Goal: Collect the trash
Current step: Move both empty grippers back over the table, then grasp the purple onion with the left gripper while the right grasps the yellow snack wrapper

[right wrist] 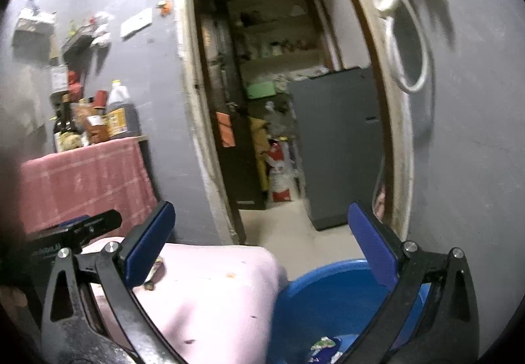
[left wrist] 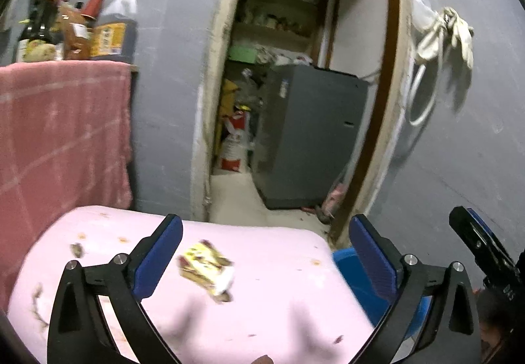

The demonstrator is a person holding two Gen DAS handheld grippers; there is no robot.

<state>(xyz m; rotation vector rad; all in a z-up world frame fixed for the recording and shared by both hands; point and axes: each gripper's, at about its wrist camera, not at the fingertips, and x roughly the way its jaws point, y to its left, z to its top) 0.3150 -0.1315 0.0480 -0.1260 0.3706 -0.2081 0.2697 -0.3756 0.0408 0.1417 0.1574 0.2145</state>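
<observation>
Both tools stand released, with nothing between their blue pads. In the left wrist view the left tool (left wrist: pixel 265 252) hangs above the pink counter (left wrist: pixel 279 308), which fills the lower half of the frame. A crumpled yellow wrapper (left wrist: pixel 206 265) lies on the counter just right of the left pad, in the lower middle of the frame. Small brown scraps (left wrist: pixel 77 249) dot the counter toward the lower left.

In the right wrist view the right tool (right wrist: pixel 261 246) points toward the doorway, and the blue tub (right wrist: pixel 328 298) sits in the lower right of the frame, just beside the counter's edge. A bit of printed packaging (right wrist: pixel 323 347) already lies in the tub at the bottom of the frame, so the tub looks to be the trash bin.

The step in hand seems to be picking the next piece, most likely the yellow wrapper. To do it well:
1. Centre the wrapper between the left tool's pads before closing.
2. Come down low enough to pinch the crumpled bulk, not a loose flap.
3. Carry it fully over the tub's rim before letting go, since a light wrapper may drift.

The scraps are thin and may need a scraping approach.
</observation>
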